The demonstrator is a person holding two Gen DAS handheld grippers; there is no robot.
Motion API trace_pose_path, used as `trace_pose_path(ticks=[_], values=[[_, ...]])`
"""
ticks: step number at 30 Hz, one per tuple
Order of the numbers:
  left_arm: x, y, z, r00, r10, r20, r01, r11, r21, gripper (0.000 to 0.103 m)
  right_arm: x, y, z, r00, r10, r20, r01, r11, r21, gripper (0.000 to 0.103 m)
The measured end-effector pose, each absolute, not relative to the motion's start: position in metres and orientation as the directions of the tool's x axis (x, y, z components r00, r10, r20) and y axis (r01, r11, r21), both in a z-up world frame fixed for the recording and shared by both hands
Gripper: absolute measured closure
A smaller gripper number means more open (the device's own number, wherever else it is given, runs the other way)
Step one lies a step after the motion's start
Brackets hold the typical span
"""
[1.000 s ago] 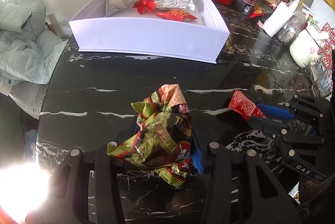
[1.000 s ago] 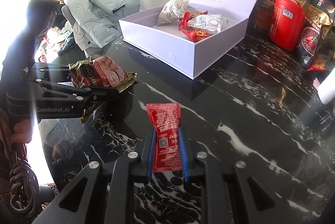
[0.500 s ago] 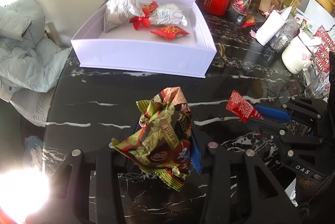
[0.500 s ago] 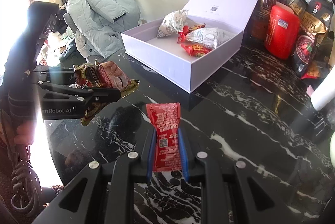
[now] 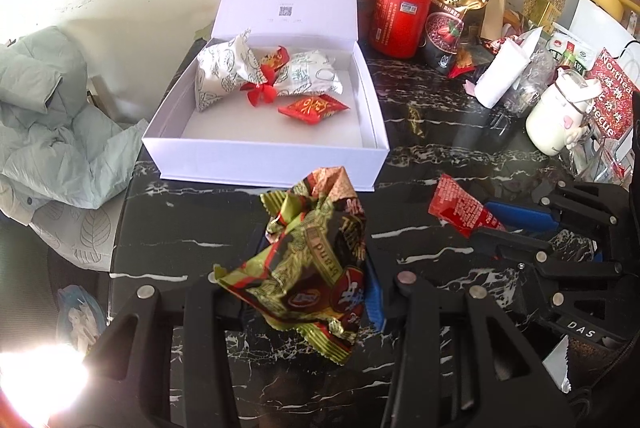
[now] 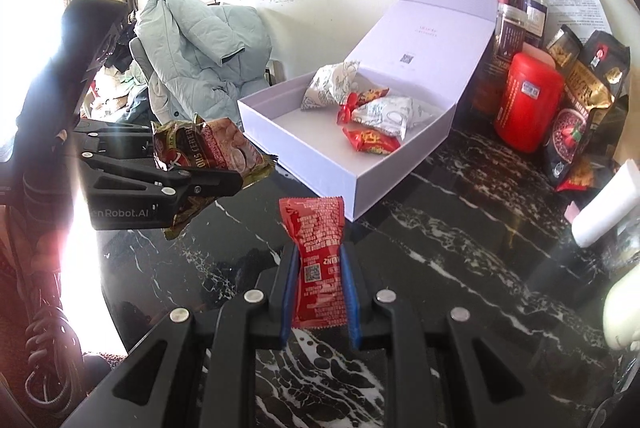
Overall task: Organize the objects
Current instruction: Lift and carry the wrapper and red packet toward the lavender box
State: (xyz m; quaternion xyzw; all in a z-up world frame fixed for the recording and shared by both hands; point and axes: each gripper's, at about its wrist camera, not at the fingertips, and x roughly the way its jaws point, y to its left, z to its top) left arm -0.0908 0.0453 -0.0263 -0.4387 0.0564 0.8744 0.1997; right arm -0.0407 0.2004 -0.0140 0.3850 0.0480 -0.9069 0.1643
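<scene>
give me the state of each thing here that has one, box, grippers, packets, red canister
white box: lid open, four packets inside
left gripper: shut on the crumpled green packet, off the table
right gripper: shut on the red sachet, off the table
red canister: upright, lid on

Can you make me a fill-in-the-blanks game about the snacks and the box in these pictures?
1. The right gripper pinches a small ____ packet.
2. The white box has its lid ____.
3. The left gripper holds a crumpled wrapper up off the black marble ____.
4. Right of the box stands a red ____.

Missing words: red; open; table; canister
</scene>
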Motion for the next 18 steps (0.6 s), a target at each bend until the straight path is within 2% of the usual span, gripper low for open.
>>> trace_pose_path(ticks=[18], values=[[-0.123,0.057,0.02,-0.607,0.317,-0.729,-0.42,-0.906,-0.045,0.063,-0.066,0.202,0.043,-0.724,-0.261,-0.638,0.358,-0.933,-0.024,0.083]])
